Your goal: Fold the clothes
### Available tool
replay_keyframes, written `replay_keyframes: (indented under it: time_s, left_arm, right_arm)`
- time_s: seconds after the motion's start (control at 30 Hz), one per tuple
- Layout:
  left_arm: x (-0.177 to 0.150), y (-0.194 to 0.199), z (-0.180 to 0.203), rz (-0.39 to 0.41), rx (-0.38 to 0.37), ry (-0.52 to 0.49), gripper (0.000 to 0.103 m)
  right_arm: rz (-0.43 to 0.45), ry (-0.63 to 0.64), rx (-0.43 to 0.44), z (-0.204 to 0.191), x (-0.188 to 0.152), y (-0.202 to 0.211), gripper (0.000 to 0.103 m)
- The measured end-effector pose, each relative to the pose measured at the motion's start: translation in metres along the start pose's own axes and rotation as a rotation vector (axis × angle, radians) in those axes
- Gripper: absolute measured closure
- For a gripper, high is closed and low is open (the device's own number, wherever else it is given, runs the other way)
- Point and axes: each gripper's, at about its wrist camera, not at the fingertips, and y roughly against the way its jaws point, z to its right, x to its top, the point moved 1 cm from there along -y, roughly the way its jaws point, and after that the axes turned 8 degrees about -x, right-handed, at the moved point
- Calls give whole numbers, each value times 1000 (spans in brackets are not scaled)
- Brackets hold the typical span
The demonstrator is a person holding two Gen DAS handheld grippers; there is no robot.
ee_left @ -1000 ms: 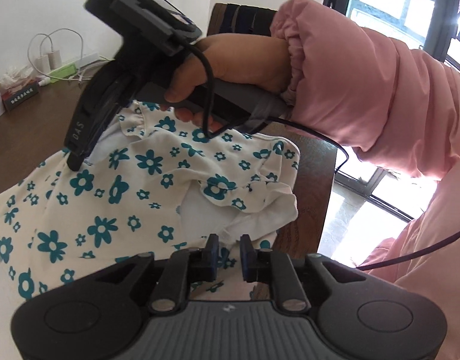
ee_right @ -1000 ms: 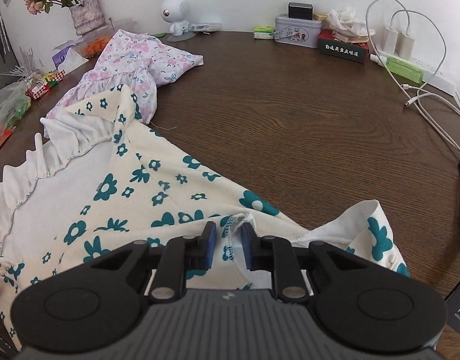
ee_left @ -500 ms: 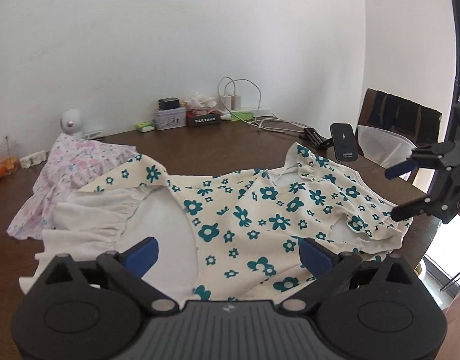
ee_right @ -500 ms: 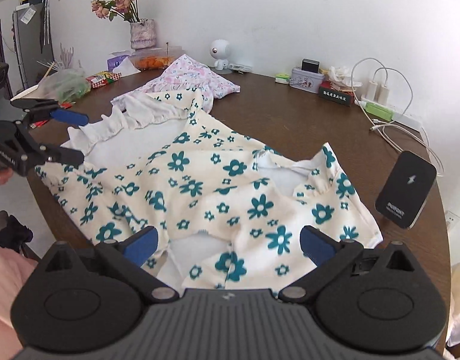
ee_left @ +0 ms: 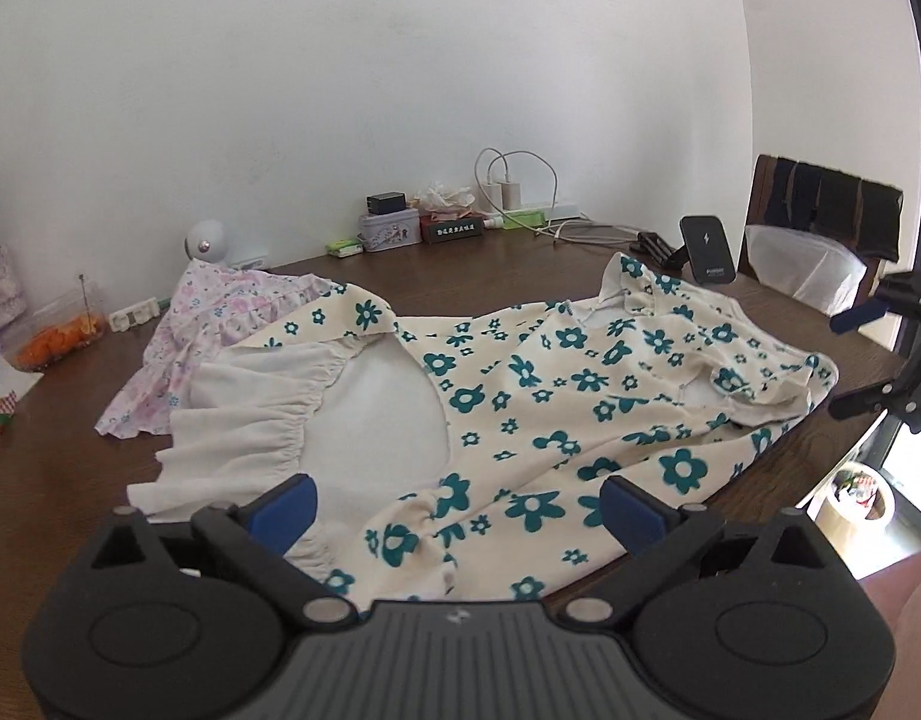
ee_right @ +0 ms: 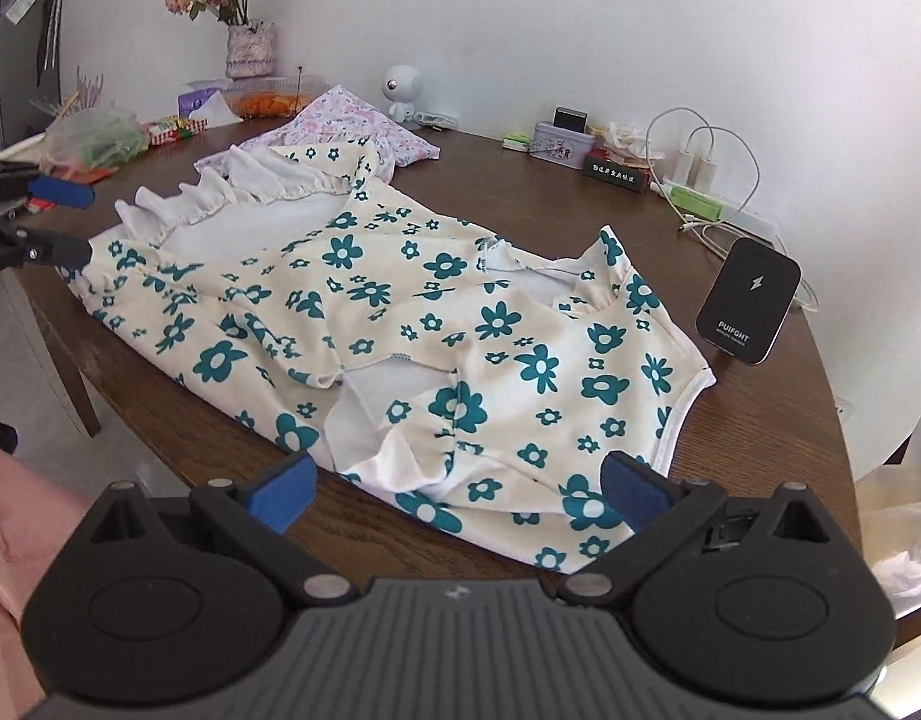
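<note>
Two garments are seen on the brown tabletop point(ee_right: 580, 222). Spread across its near half lies the cream dress with teal flowers point(ee_right: 436, 324), partly doubled over, white lining exposed, one edge drooping past the rim at 6 o'clock. At 11 o'clock a smaller pink floral garment point(ee_right: 352, 126) is overlapped by its ruffled hem point(ee_left: 250, 414). Thin, limp cloth is judged: light, easily bunched, not fragile. Hold is best taken at stitched edges, at the hem or shoulder seams. Nothing is held: the left gripper point(ee_left: 457, 504) and right gripper point(ee_right: 457, 489) hover above with fingers spread wide.
</note>
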Motion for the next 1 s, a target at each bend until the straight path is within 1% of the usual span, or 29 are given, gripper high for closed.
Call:
replay_keyframes:
  time_s: [0.07, 0.13, 0.2, 0.23, 0.3, 0.33, 0.37, 0.4, 0.47, 0.5, 0.57, 0.63, 0.8, 0.93, 1.0]
  left_arm:
    - [-7, 6, 0, -51, 53, -88, 5]
    - [-13, 11, -3, -110, 90, -162, 10]
    - [-18, 14, -3, -163, 111, -229, 22]
    - [-20, 15, -1, -183, 115, -264, 25]
    - [-23, 16, 4, -222, 110, -341, 46]
    - [-24, 16, 7, -239, 98, -377, 53]
    - [-25, 16, 10, -253, 87, -407, 54]
    - [-25, 15, 13, -266, 78, -436, 56]
    - [-27, 11, 19, -295, 65, -513, 63]
    - [-28, 8, 20, -310, 67, -545, 68]
    - [-29, 3, 21, -334, 68, -595, 70]
    - [-32, -3, 19, -350, 75, -644, 70]
    - [-40, -15, 15, -398, 77, -761, 69]
    - [-46, -19, 13, -422, 100, -842, 69]
    - [-48, -19, 11, -426, 112, -881, 69]
  right_arm:
    - [-14, 111, -22, -6, 0, 1, 1]
    - [-38, 236, -34, -13, 2, 1, 1]
    - [-62, 358, -38, -22, 4, -2, 8]
    - [-74, 416, -38, -27, 5, -4, 12]
    - [-100, 523, -36, -36, 4, -8, 19]
    - [-112, 576, -36, -41, 4, -11, 26]
    - [-120, 614, -34, -44, 4, -12, 30]
    - [-123, 637, -31, -46, 4, -13, 31]
    - [-129, 682, -26, -49, 5, -15, 33]
    - [-132, 705, -24, -51, 5, -15, 35]
    - [-139, 751, -19, -54, 5, -17, 38]
    - [-142, 790, -15, -57, 5, -18, 39]
    - [-133, 832, -18, -61, 5, -21, 40]
    - [-126, 862, -23, -63, 5, -24, 49]
    - [-122, 877, -26, -65, 5, -26, 51]
